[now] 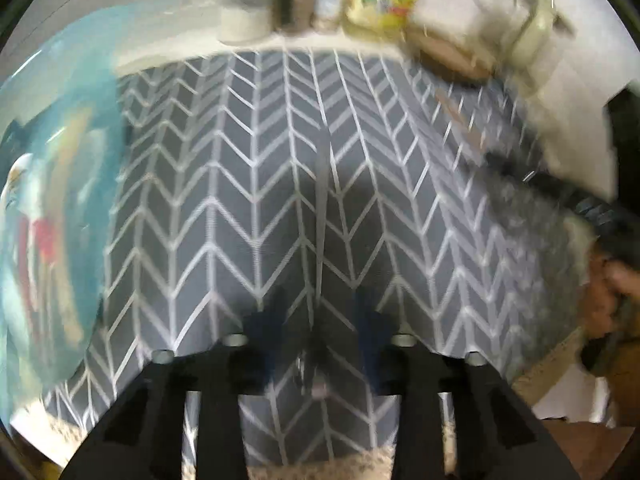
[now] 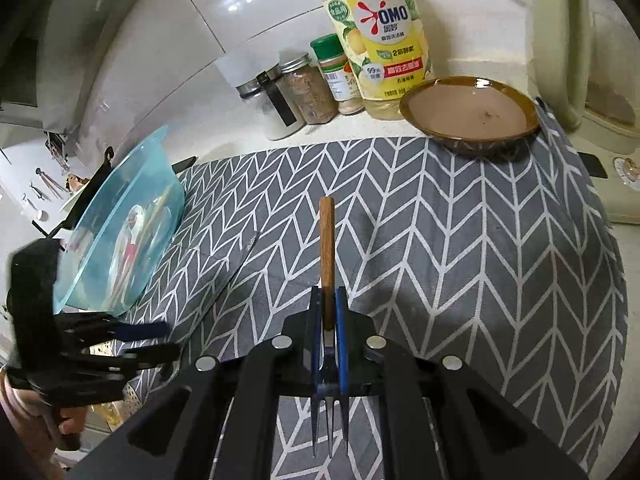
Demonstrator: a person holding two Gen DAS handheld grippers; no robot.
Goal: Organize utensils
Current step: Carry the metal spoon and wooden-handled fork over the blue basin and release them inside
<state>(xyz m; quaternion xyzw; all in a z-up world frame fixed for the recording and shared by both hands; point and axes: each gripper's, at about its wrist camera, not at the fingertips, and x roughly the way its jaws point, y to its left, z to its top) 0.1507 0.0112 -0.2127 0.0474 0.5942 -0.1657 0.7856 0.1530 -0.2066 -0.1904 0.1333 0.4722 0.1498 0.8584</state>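
The right hand-held gripper (image 2: 329,312) is clamped on the wooden-handled metal fork (image 2: 327,248): handle pointing far, tines near, above the grey chevron-patterned cloth (image 2: 460,240).

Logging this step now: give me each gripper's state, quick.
Left gripper: cannot be told; too blurred.
Right gripper: closed on the fork, wooden handle pointing away.

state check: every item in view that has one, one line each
right tool: shut on fork
fork: held, wooden handle pointing away, tines toward camera
left tool: jaws slightly apart, nothing seen between them
blue bowl: tilted, utensils inside
brown dish: upright on mat edge, looks empty
spice jars: upright, lids on
detergent bottle: upright
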